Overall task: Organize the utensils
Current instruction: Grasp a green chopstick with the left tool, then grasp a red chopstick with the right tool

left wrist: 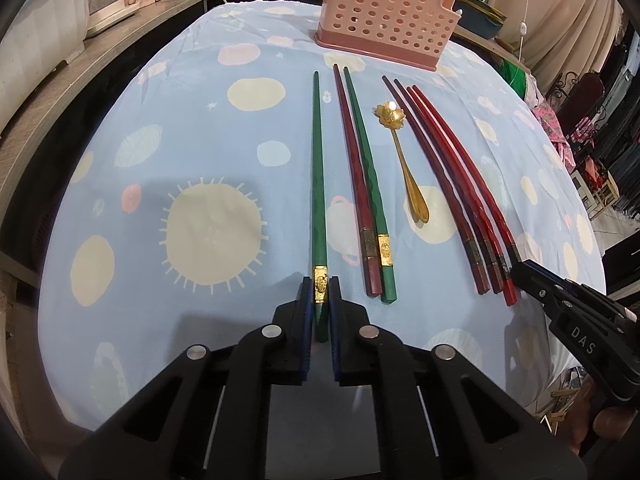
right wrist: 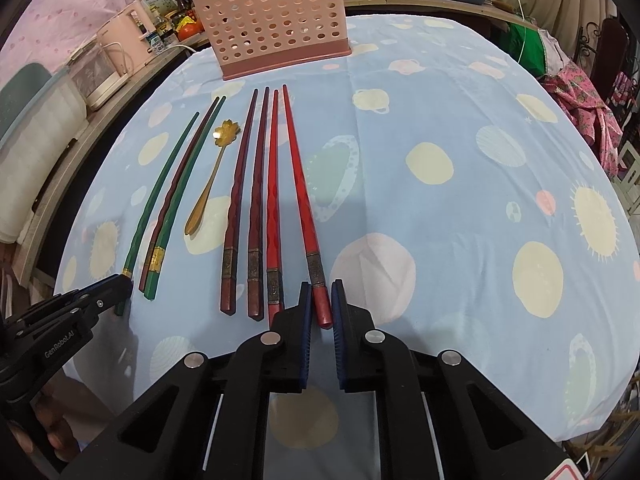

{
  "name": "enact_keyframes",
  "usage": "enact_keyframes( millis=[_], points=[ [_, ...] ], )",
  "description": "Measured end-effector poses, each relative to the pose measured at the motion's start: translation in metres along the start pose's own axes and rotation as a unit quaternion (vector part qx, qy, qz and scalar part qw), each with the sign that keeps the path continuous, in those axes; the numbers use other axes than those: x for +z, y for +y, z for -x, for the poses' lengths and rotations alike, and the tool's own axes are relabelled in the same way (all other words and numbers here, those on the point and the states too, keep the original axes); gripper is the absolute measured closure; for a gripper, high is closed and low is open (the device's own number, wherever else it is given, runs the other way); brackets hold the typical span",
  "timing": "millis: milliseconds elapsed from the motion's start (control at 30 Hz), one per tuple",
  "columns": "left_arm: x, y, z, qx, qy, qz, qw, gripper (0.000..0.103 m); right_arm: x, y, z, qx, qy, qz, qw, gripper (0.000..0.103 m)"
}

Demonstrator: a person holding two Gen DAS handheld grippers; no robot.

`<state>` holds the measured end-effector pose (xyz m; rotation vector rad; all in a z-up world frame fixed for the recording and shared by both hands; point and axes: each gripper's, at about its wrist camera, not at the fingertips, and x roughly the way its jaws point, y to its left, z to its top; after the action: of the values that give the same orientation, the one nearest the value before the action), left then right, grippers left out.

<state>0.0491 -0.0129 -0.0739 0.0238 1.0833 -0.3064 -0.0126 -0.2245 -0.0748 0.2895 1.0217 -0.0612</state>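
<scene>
In the left wrist view my left gripper point(left wrist: 321, 286) is shut on the thick end of a green chopstick point(left wrist: 318, 184), which lies flat on the blue patterned cloth and points away from me. My right gripper point(right wrist: 321, 292) is shut on the thick end of a bright red chopstick point(right wrist: 298, 184), the rightmost in the row. Between the two lie a dark red and green pair point(left wrist: 364, 184), a gold spoon point(left wrist: 404, 160) with a flower handle, and more red chopsticks point(right wrist: 256, 200). A pink perforated utensil holder point(left wrist: 384, 16) stands upright at the far edge.
A blue cloth point(right wrist: 460, 220) with suns and planets covers the table. A wooden counter point(left wrist: 60, 92) with a pink kettle point(right wrist: 120, 40), a white box and jars runs along the left and back. Pink fabric point(right wrist: 580, 100) and chairs are at the right.
</scene>
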Motion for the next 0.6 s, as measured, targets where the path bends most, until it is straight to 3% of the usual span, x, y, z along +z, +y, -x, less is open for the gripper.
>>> enact_keyframes(
  millis=[600],
  points=[
    [0.015,0.004,0.032,0.015,-0.049,0.002,0.9987,0.096,0.011,0.004,0.028,0.019,-0.029,-0.004,0.999,0.095]
  ],
)
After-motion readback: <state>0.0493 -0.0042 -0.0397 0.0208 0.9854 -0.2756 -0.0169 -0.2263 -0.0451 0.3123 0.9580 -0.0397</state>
